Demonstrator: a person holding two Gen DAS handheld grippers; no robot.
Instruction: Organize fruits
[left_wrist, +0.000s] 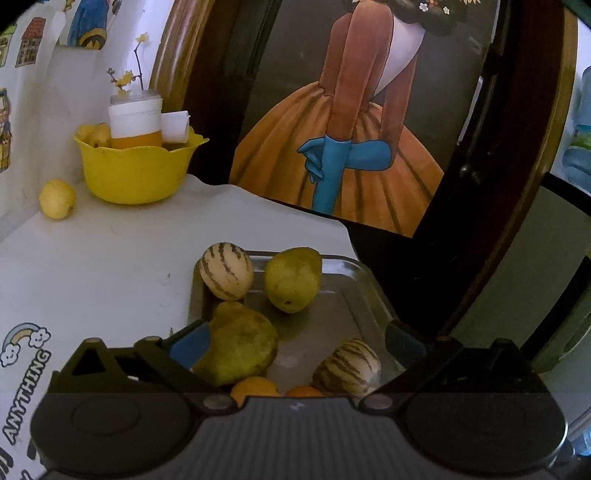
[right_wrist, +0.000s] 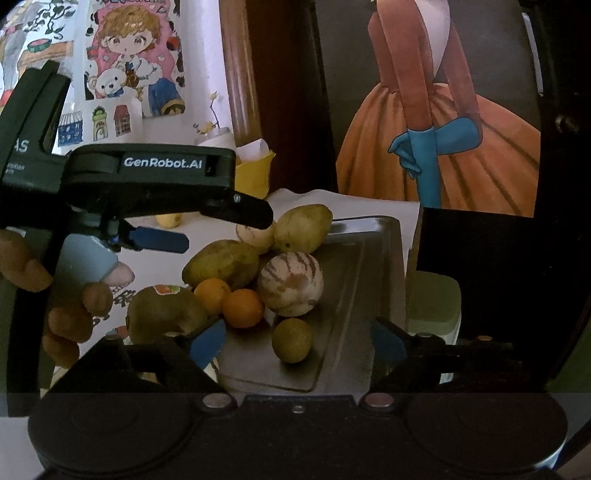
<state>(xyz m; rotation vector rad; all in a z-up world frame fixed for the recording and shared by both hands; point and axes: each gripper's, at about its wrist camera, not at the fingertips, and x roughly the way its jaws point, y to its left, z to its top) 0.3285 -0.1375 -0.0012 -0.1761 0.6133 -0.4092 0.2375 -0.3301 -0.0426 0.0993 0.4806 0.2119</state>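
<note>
A metal tray (left_wrist: 354, 306) (right_wrist: 354, 280) holds two green pears (left_wrist: 293, 278) (left_wrist: 240, 345), two striped melons (left_wrist: 226, 271) (left_wrist: 349, 367), two oranges (right_wrist: 242, 308) (right_wrist: 212, 295) and a small green fruit (right_wrist: 291, 339). A kiwi (right_wrist: 164, 314) lies at the tray's left edge. My left gripper (left_wrist: 295, 343) is open above the tray, its left finger beside the near pear. It also shows in the right wrist view (right_wrist: 207, 229). My right gripper (right_wrist: 299, 341) is open around the small green fruit.
A yellow bowl (left_wrist: 136, 173) with a cup, a paper roll and yellow fruit stands at the back left of the white cloth. A loose yellow fruit (left_wrist: 57, 199) lies beside it. A framed painting (left_wrist: 354, 122) leans behind the tray.
</note>
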